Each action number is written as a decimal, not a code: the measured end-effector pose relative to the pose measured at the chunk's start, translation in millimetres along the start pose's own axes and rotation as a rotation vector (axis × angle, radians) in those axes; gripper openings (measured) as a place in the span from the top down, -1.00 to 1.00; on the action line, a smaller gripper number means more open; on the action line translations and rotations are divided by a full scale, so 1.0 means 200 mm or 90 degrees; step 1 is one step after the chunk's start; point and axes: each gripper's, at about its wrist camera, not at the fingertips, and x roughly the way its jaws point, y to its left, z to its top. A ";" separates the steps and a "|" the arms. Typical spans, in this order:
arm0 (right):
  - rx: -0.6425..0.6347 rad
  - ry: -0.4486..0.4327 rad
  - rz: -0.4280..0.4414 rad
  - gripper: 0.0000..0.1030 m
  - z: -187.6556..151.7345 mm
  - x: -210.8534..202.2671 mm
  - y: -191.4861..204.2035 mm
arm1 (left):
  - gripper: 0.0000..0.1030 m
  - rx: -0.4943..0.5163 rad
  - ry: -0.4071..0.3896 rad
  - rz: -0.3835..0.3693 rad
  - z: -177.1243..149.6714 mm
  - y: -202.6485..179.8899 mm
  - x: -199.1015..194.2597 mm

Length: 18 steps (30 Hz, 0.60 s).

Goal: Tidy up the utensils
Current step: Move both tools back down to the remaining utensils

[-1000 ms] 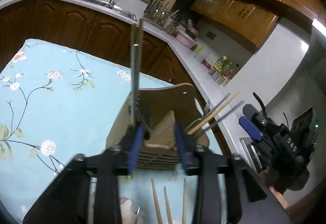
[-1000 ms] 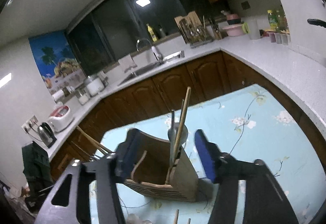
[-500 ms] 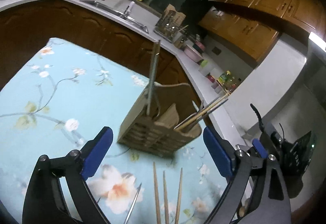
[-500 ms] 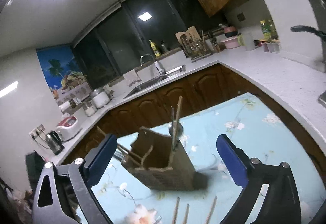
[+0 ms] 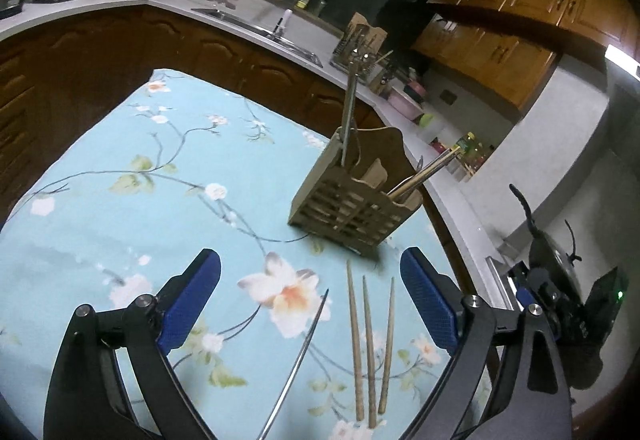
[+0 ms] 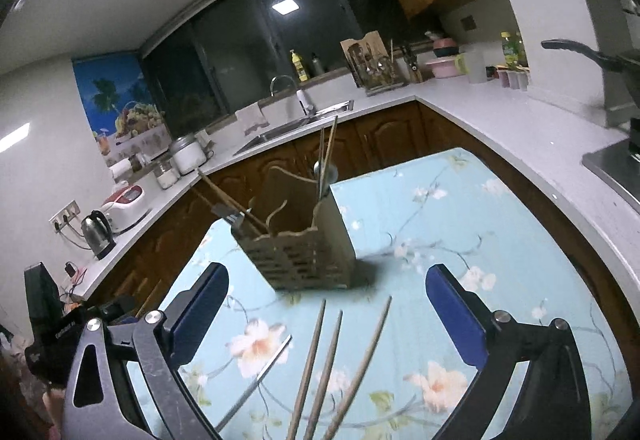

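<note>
A wooden slatted utensil holder (image 5: 352,208) (image 6: 304,252) stands on the flowered light-blue tablecloth (image 5: 140,200). It holds an upright metal utensil (image 5: 349,108) and leaning chopsticks (image 5: 430,170). Three wooden chopsticks (image 5: 370,344) (image 6: 332,368) and a thin metal utensil handle (image 5: 296,364) (image 6: 256,384) lie on the cloth in front of the holder. My left gripper (image 5: 310,296) is open and empty, above the loose chopsticks. My right gripper (image 6: 328,308) is open and empty, short of the holder.
A white counter (image 5: 256,24) with sink, jars, kettle (image 6: 98,234) and a dish rack (image 6: 372,66) runs behind the table over dark wooden cabinets. The table's right edge lies close to the counter (image 6: 560,144). The other gripper's body shows at the right (image 5: 568,304).
My left gripper has opened, let go of the metal utensil now standing in the holder, and pulled back. My right gripper has also opened wider and drawn back from the holder.
</note>
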 end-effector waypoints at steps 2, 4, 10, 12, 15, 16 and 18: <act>0.006 0.003 -0.001 -0.94 -0.03 -0.03 -0.01 | -0.83 -0.004 -0.001 0.011 -0.03 0.03 -0.03; 0.011 0.008 0.000 -0.94 -0.07 -0.06 -0.01 | -0.83 -0.008 -0.004 0.021 -0.05 0.05 -0.04; 0.006 0.044 -0.012 -0.94 -0.20 -0.04 -0.02 | -0.83 0.014 0.017 0.058 -0.13 0.07 -0.04; 0.008 0.057 -0.015 -0.94 -0.23 -0.02 -0.03 | -0.83 0.029 0.026 0.064 -0.15 0.06 -0.02; 0.013 0.069 -0.023 -0.94 -0.26 0.00 -0.05 | -0.83 0.050 0.043 0.072 -0.17 0.04 0.00; 0.012 0.071 -0.027 -0.94 -0.26 0.01 -0.05 | -0.83 0.057 0.047 0.074 -0.18 0.03 0.00; 0.010 0.079 -0.033 -0.94 -0.27 0.02 -0.06 | -0.83 0.072 0.060 0.081 -0.19 0.02 0.03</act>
